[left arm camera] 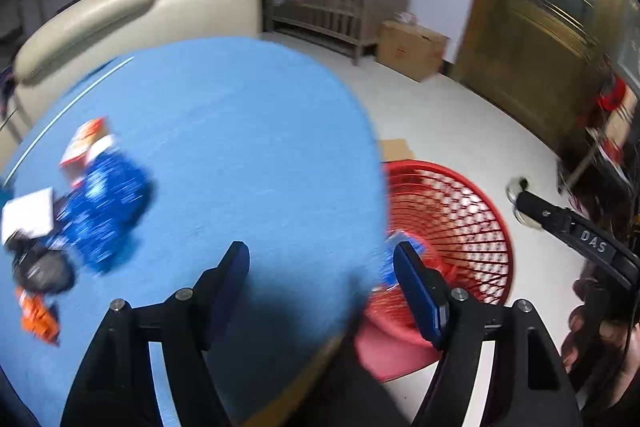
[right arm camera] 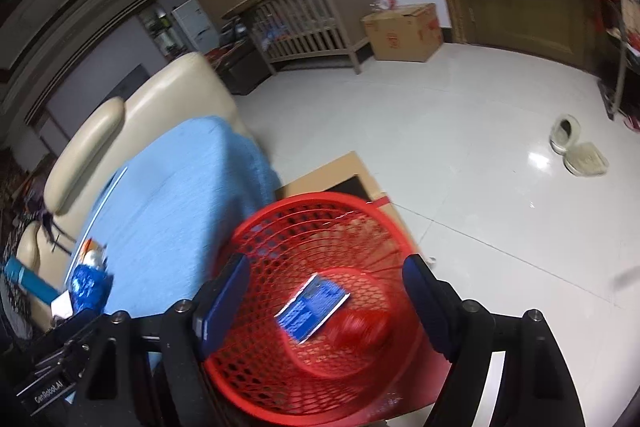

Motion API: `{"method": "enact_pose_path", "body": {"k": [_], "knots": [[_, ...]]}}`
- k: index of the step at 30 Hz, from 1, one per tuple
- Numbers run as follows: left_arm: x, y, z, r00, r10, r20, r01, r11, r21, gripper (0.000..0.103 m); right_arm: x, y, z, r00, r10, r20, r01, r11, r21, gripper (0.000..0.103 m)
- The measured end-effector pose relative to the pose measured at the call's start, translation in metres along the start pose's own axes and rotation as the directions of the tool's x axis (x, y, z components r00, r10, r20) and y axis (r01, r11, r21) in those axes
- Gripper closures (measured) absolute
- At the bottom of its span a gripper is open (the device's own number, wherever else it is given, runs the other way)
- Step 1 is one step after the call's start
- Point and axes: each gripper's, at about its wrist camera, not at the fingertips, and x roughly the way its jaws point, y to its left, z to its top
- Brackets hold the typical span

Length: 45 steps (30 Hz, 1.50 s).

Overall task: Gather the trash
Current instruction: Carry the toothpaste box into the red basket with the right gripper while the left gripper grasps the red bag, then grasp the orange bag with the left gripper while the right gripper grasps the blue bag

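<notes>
A pile of trash lies at the left of the blue-covered table (left arm camera: pixel 248 131): a blue crinkly bag (left arm camera: pixel 104 211), an orange-and-white carton (left arm camera: pixel 86 143), white paper (left arm camera: pixel 28 215), a dark wrapper (left arm camera: pixel 40 267) and an orange wrapper (left arm camera: pixel 40 319). My left gripper (left arm camera: pixel 320 255) is open and empty over the table's right edge, well right of the pile. A red mesh basket (right arm camera: pixel 320 219) stands on the floor beside the table. In it lie a blue packet (right arm camera: pixel 312 307) and a red object (right arm camera: pixel 360 327). My right gripper (right arm camera: pixel 326 267) hangs open and empty above the basket.
A cream sofa (left arm camera: pixel 132 15) backs the table. A wooden crib (right arm camera: pixel 304 23) and a cardboard box (right arm camera: pixel 404 31) stand by the far wall. Flat cardboard (right arm camera: pixel 332 171) lies under the basket. A pair of slippers (right arm camera: pixel 576 147) sits on the white tile floor to the right.
</notes>
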Motion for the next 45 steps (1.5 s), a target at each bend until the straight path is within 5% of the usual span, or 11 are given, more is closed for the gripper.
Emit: {"method": "enact_pose_path", "body": {"k": [9, 15, 20, 26, 28, 29, 31, 38, 43, 45], "knots": [[-0.035, 0.110, -0.045, 0.988, 0.149, 0.028, -0.140, 0.968, -0.209, 0.027, 0.005, 0.088, -0.024, 0.996, 0.067, -0.063, -0.077, 0.979, -0.187, 0.022], [-0.044, 0.203, -0.079, 0.955, 0.295, -0.037, -0.286, 0.879, -0.382, 0.025, 0.015, 0.149, -0.051, 0.988, 0.100, -0.120, -0.133, 0.943, -0.305, 0.022], [-0.035, 0.248, -0.087, 0.951, 0.293, -0.098, -0.302, 0.815, -0.494, 0.025, 0.021, 0.193, -0.073, 0.978, 0.113, -0.174, -0.176, 0.898, -0.402, 0.022], [-0.023, 0.253, -0.082, 0.948, 0.303, -0.092, -0.310, 0.824, -0.474, 0.025, 0.036, 0.243, -0.078, 0.952, 0.166, -0.259, -0.263, 0.877, -0.403, 0.022], [-0.023, 0.254, -0.087, 0.955, 0.286, -0.084, -0.290, 0.827, -0.482, 0.053, 0.045, 0.261, -0.076, 0.940, 0.189, -0.285, -0.292, 0.876, -0.383, 0.022], [-0.025, 0.256, -0.088, 0.943, 0.322, -0.087, -0.324, 0.823, -0.466, 0.072, 0.050, 0.270, -0.076, 0.935, 0.197, -0.296, -0.303, 0.876, -0.376, 0.022], [-0.030, 0.266, -0.093, 0.958, 0.279, -0.065, -0.274, 0.827, -0.491, 0.072, 0.060, 0.287, -0.076, 0.929, 0.202, -0.309, -0.313, 0.875, -0.369, 0.022], [-0.055, 0.275, -0.113, 0.955, 0.293, -0.052, -0.276, 0.809, -0.519, 0.073, 0.103, 0.337, -0.073, 0.902, 0.223, -0.368, -0.339, 0.896, -0.287, 0.022], [-0.059, 0.275, -0.117, 0.956, 0.291, -0.046, -0.273, 0.815, -0.511, 0.073, 0.135, 0.361, -0.079, 0.905, 0.181, -0.385, -0.301, 0.912, -0.279, 0.022], [-0.057, 0.278, -0.118, 0.956, 0.292, -0.044, -0.273, 0.818, -0.507, 0.073, 0.148, 0.363, -0.087, 0.889, 0.175, -0.422, -0.309, 0.911, -0.273, 0.024]]}}
